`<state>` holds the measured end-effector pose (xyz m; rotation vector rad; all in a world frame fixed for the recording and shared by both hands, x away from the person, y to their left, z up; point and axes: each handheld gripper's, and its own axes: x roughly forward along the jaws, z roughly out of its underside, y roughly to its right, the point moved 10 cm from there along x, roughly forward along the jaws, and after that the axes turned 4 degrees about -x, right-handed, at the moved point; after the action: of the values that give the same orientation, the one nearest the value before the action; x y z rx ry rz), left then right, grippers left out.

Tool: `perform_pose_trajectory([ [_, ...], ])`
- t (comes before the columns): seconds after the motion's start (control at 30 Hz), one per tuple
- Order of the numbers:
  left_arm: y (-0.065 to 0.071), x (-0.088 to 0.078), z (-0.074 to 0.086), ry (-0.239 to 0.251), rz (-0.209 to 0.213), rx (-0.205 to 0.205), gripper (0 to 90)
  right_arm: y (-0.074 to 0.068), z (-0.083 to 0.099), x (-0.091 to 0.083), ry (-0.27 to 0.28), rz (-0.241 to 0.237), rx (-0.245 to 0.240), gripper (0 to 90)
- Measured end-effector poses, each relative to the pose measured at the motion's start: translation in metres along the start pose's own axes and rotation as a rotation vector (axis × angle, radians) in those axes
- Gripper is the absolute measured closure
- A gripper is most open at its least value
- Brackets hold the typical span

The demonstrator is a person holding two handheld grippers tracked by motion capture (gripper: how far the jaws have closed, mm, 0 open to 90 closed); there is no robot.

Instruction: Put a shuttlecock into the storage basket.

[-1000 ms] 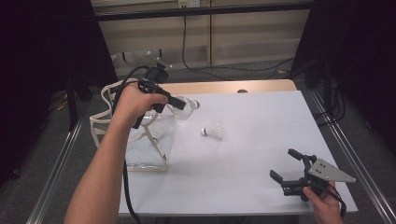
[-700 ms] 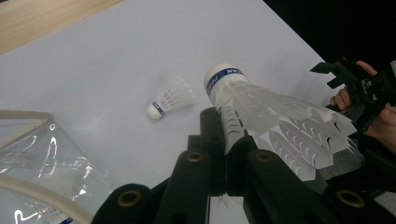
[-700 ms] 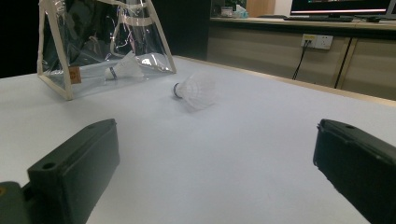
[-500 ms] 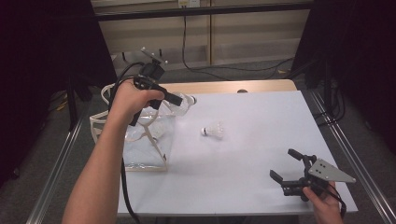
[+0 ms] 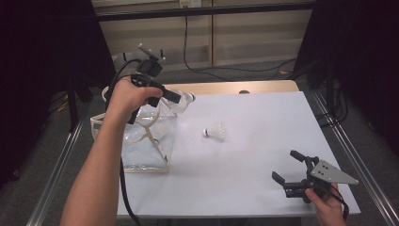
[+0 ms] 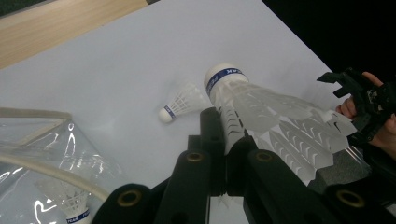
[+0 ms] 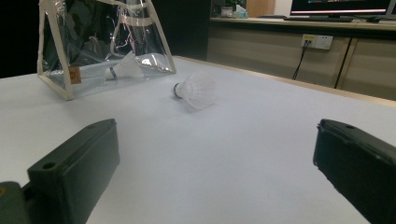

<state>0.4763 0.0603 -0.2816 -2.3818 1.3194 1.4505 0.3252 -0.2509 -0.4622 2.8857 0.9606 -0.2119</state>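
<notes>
Nearest the person's edge of the white table (image 5: 254, 188), well right of the clear bag (image 5: 146, 141), the right gripper (image 5: 294, 172) rests with jaws spread wide and nothing between them, bare tabletop all around it. Farther out, a loose shuttlecock (image 5: 215, 132) lies just right of the bag. Above the bag's far rim, the left gripper (image 5: 176, 98) is clamped on a second shuttlecock (image 6: 266, 109).

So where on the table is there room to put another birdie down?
The white table is bare between the loose shuttlecock and the right gripper, and along the far right edge. It is crowded at the left, where the clear bag sits under the left gripper.
</notes>
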Motion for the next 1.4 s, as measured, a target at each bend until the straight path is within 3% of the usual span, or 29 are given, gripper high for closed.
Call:
perform_pose_trajectory([
  [0.47, -0.006, -0.010, -0.005, 0.025, -0.025, -0.024, 89.9, 0.000, 0.000, 0.000, -0.002, -0.002, 0.000, 0.4],
  [0.77, -0.010, -0.017, -0.005, 0.019, -0.038, -0.018, 89.9, 0.000, 0.000, 0.000, 0.000, 0.000, 0.000, 0.4],
  [1.4, -0.022, -0.028, -0.006, 0.031, -0.072, -0.046, 89.9, 0.000, 0.000, 0.000, 0.000, 0.001, 0.000, 0.4],
])
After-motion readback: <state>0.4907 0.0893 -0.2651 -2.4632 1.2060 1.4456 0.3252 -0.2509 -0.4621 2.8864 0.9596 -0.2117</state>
